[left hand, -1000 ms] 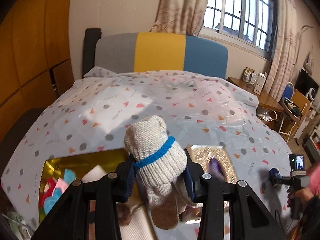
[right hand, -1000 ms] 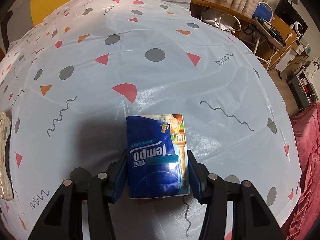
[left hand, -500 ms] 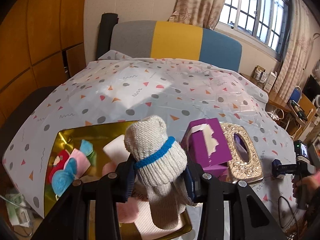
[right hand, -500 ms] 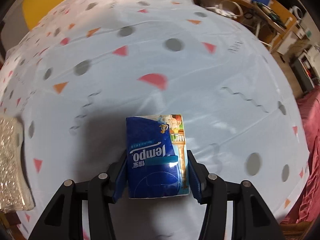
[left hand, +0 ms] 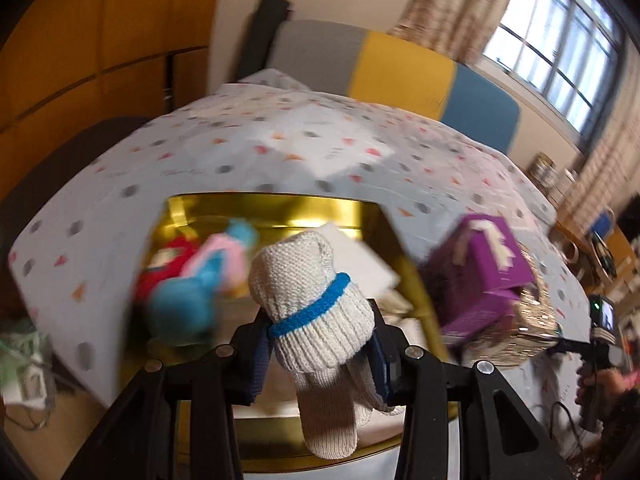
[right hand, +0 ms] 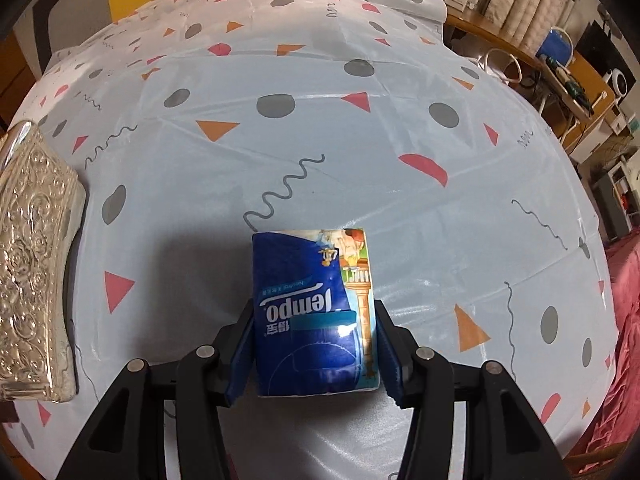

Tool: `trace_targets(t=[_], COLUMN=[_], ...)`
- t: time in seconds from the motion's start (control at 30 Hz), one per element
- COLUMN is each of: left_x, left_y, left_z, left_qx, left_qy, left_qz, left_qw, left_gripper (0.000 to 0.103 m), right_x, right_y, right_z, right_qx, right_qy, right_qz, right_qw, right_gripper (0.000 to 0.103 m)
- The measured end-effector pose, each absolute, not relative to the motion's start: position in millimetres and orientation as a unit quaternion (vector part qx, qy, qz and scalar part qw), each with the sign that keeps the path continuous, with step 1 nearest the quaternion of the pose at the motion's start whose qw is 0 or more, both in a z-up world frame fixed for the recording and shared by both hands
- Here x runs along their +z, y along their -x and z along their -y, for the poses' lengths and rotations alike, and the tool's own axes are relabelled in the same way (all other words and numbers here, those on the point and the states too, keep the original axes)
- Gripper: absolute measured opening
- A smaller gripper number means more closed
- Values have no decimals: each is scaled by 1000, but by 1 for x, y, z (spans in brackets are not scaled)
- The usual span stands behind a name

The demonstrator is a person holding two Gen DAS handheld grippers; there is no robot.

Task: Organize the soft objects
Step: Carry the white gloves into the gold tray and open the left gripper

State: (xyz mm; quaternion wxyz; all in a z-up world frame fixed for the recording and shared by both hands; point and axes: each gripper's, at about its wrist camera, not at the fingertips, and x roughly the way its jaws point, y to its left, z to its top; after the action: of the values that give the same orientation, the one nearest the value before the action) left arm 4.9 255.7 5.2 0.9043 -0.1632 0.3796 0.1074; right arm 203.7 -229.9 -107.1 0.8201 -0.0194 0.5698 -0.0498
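Pinching a cream knitted glove with a blue band [left hand: 316, 312] between its blue-padded fingers, the left gripper [left hand: 318, 354] holds it above the near part of a shiny gold rectangular tray [left hand: 276, 208] that sits on the bed's white sheet printed with dots and triangles [left hand: 280, 148]. Inside the tray, left of the glove, lie a blue, pink and red bundle of soft items [left hand: 200, 276], too blurred to identify, and behind the glove a white flat pad [left hand: 360, 256]. Right of the tray a purple tissue box [left hand: 480, 268] rests on an embossed silver tissue-box cover [left hand: 528, 320]. The right gripper [right hand: 316, 356] is clamped on a blue Tempo tissue pack [right hand: 316, 312], held over the sheet to the right of that silver cover.
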Motion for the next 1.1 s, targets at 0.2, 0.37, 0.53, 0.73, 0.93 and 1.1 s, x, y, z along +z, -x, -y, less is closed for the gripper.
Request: trace_targets(t=[0.2, 0.37, 0.53, 0.73, 0.93, 1.1], left_x=[-8, -26, -35, -58, -65, -56], left_y=[43, 54, 20, -30, -49, -32], left_z=[-322, -327, -290, -266, -280, -276], left_qx=[169, 159, 88, 101, 122, 132], left_qy=[219, 248, 236, 167, 178, 168], left_qz=[-380, -399, -425, -481, -482, -468], left_qw=[883, 868, 870, 855, 849, 858], left_gripper=[42, 42, 43, 44, 47, 72], right_x=[-104, -103, -102, -103, -102, -102], right_y=[-192, -189, -188, -189, -188, -188], right_z=[220, 212, 209, 208, 205, 204], right_qx=[-52, -53, -53, -52, -51, -51], right_qy=[38, 55, 67, 70, 80, 80], right_qz=[-564, -561, -558, -557, -555, -555], right_qw=[823, 825, 826, 826, 826, 826], right_gripper=[53, 53, 53, 53, 53, 53])
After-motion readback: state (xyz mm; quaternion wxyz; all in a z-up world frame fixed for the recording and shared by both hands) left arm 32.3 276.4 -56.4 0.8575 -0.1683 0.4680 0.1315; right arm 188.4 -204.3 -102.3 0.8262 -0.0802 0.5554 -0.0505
